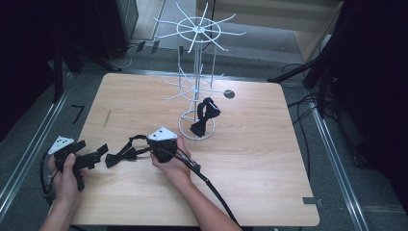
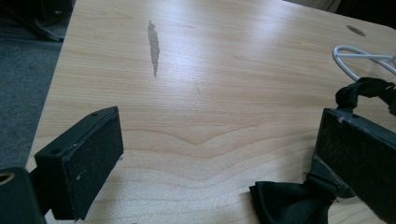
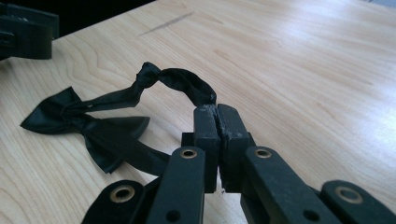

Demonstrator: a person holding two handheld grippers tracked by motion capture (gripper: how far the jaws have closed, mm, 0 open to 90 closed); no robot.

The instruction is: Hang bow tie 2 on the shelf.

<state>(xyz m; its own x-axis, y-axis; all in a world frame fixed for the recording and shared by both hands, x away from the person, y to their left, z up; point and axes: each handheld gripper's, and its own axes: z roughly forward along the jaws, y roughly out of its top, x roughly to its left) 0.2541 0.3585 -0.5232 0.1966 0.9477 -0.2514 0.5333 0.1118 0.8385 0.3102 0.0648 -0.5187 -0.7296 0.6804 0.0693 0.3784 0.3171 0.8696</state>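
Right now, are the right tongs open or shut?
Shut: the right tongs pinch the strap of the black fabric bow tie, jaws pressed together.

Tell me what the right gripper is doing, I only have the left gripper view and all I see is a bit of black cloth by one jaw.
Observer: The right gripper is shut on the strap of a black bow tie lying on the table.
Operator: Any other ties?
Observer: A second bow tie hangs on a white wire rack.
Operator: Is my left gripper touching anything?
Observer: The left gripper is open; its tips sit beside the tie's bow.
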